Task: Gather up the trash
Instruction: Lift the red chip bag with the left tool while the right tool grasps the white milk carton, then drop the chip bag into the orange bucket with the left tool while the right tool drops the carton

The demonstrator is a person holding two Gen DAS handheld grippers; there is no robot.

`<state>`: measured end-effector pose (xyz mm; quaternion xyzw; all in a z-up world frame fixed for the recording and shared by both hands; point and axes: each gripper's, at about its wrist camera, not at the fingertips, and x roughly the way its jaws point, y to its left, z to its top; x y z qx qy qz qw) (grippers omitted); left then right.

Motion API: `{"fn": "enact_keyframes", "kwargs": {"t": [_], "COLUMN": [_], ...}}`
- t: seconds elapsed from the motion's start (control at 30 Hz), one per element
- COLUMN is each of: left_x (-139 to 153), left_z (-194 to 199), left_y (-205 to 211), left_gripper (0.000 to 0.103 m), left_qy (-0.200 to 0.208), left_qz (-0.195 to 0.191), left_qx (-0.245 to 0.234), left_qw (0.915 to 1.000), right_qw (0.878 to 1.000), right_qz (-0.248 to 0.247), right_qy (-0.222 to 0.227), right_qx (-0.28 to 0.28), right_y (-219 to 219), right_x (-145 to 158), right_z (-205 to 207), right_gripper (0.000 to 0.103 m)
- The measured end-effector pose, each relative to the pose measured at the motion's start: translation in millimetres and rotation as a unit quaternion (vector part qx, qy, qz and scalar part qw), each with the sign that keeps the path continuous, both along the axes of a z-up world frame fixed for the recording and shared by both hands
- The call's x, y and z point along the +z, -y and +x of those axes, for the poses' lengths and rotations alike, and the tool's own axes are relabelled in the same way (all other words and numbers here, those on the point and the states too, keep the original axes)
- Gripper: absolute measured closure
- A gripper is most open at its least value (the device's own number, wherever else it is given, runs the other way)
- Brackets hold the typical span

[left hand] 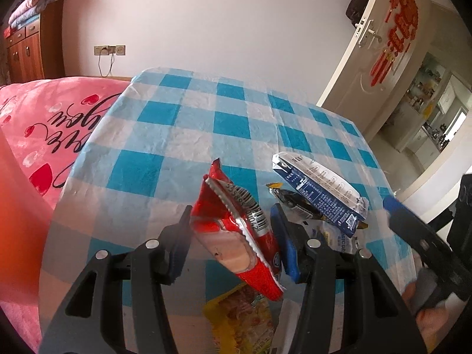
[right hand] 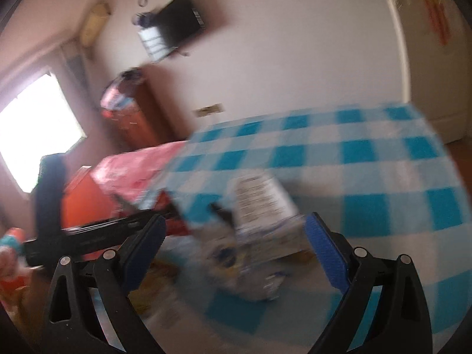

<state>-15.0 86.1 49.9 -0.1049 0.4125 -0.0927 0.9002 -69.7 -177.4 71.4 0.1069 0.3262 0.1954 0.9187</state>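
My left gripper (left hand: 233,239) is shut on a red snack wrapper (left hand: 236,224), which hangs tilted above the blue-checked tablecloth (left hand: 177,135). A dark blue packet (left hand: 321,194) rests on a black-and-yellow wrapper (left hand: 295,203) and a pale packet (left hand: 336,236) just right of it. A yellow wrapper (left hand: 244,318) lies below the red one. The right gripper's blue fingertip (left hand: 392,203) shows at the right, apart from the blue packet. In the blurred right wrist view my right gripper (right hand: 237,240) stands wide open, with a white printed packet (right hand: 262,197) and crumpled wrappers (right hand: 253,265) ahead between its fingers, untouched.
A pink blanket (left hand: 44,124) lies left of the table, with something orange (right hand: 85,194) beside it. A wooden cabinet (left hand: 26,50) stands at the back left. A door (left hand: 377,47) stands ajar at the right. The left gripper's body (right hand: 88,233) crosses the right wrist view.
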Motion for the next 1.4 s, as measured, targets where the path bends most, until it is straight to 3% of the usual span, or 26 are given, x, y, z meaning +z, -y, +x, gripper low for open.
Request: {"fn": "enact_keyframes", "kwargs": {"t": [0.1,0.4,0.53,0.63,0.9,1.4], "left_x": [-0.4,-3.4,-3.3,-2.1,1.7,35.6], "left_z": [0.1,-1.0,-2.9,-4.4,-11.6,-33.1], "left_y": [-1.0,-7.6,-11.6,-13.8,-19.7,-38.9], "left_gripper": [0.049,0.05,0.051,0.052,0.053,0.053], "left_qy": [0.003,0.004,0.006,0.01,0.017,0.062], "left_qz": [-0.002,-0.023,-0.035,-0.042,-0.058,-0.078], "left_qx": [-0.004,-0.007,-0.008,-0.009,-0.011,-0.002], "left_qw": [1.0,0.9997,0.9993,0.999,0.9981,0.995], "right_qw": [0.999,0.996,0.994,0.993,0.993,0.994], "right_qz": [-0.048,-0.065,-0.071,-0.085,-0.103,-0.098], "right_qy": [-0.002,-0.061,-0.081,-0.082,-0.047,0.035], "right_qx": [-0.015,0.004,0.004,-0.004,-0.023,-0.042], "right_y": [-2.3,-9.9,-11.2,-12.4,-12.8,-20.4], "right_x": [-3.2,-31.8,-41.2,-45.1,-33.2,28.7], "right_z": [11.3,54.5,59.2,57.3,40.8,0.5], "right_gripper": [0.009,0.009,0.032,0.04,0.043,0.044]}}
